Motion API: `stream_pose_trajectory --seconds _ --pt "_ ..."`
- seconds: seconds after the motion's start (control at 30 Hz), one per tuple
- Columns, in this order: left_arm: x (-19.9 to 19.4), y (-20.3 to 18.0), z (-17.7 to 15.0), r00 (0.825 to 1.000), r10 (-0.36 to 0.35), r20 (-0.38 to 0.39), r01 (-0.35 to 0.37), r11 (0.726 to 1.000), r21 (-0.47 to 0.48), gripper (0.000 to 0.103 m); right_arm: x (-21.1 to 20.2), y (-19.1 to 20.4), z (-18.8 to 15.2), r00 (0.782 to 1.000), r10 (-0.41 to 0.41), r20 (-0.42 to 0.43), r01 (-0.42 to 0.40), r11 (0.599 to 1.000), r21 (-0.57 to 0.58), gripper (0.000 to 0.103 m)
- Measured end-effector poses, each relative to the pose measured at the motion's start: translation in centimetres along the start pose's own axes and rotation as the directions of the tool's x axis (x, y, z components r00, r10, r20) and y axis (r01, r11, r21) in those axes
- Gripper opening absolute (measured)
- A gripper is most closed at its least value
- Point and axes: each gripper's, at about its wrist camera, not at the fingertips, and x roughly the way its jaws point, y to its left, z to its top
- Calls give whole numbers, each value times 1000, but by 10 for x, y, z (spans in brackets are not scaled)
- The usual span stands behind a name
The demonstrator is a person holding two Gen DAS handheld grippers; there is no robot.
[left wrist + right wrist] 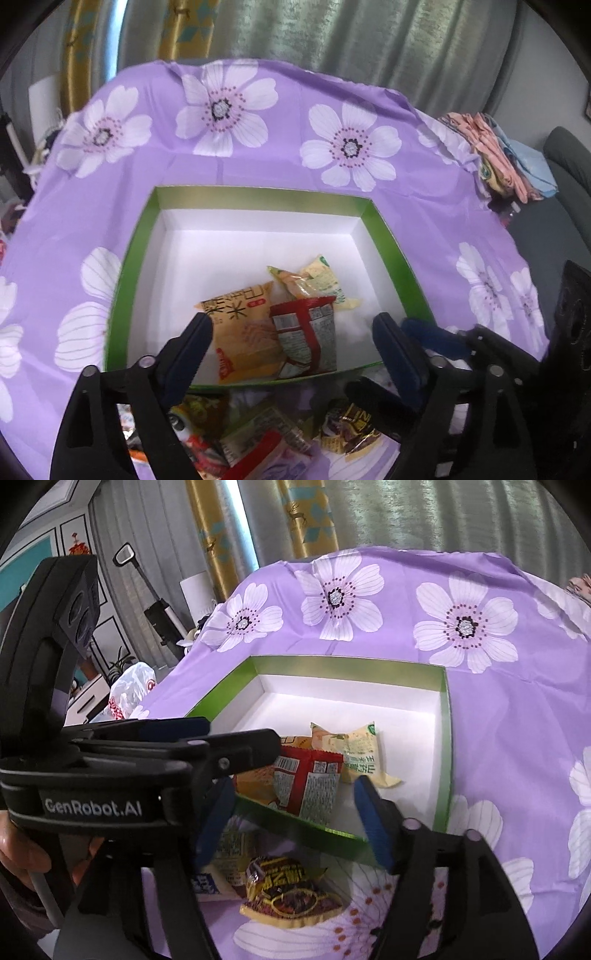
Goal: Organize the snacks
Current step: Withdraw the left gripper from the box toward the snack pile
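Two grippers hang over the near edge of a green box [391,236] that stands on a purple flowered cloth [258,162]. The box has a white interior and no lid on it.

Left gripper [291,332]: jaws spread wide, nothing between the pads. Its fingertips sit above the near part of the box, on either side of the packets lying there without touching them.

Right gripper [295,812]: jaws apart, less wide than the left, nothing clamped. Its fingertips straddle the near wall of the box — the wall passes between them, with no visible contact. In the right wrist view the left gripper crosses the frame from the left side, and part of a hand [22,853] grips its handle.

Contents of the box, all at the near side:
- an orange packet [243,332], lying flat;
- a red packet [306,336], just beside the orange one and partly over it;
- a pale yellow packet [314,280] behind both, touching them.

Outside the box, on the cloth just in front of the near wall, more snacks lie loose — among them a dark brown and yellow packet [288,893] and a red-and-white one [258,461].
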Motion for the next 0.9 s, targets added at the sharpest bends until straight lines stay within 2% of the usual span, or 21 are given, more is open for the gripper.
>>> stream_pose_trajectory --seconds 0.17,0.27,0.47,0.57,0.73,0.9 --pt "-14 1 -9 1000 22 19 -22 1000 -2 94 -19 4 -8 1000 4 26 -5 1000 16 81" --pt "-24 -2 -14 999 31 34 -30 1000 -4 99 -31 8 -13 999 2 38 -2 1000 23 90" --pt "-51 -13 -25 995 44 88 -47 999 27 101 -52 14 -22 998 29 51 -31 999 32 94" --pt "-61 -18 -30 993 41 108 -46 998 40 101 -62 18 -28 998 32 63 -33 999 28 102" --pt "-77 -15 -42 993 22 113 -26 999 29 101 -73 23 -38 998 28 60 -30 999 28 102" --pt "-89 3 -51 993 23 114 -19 999 -32 101 -81 25 -49 999 28 44 -30 999 25 101"
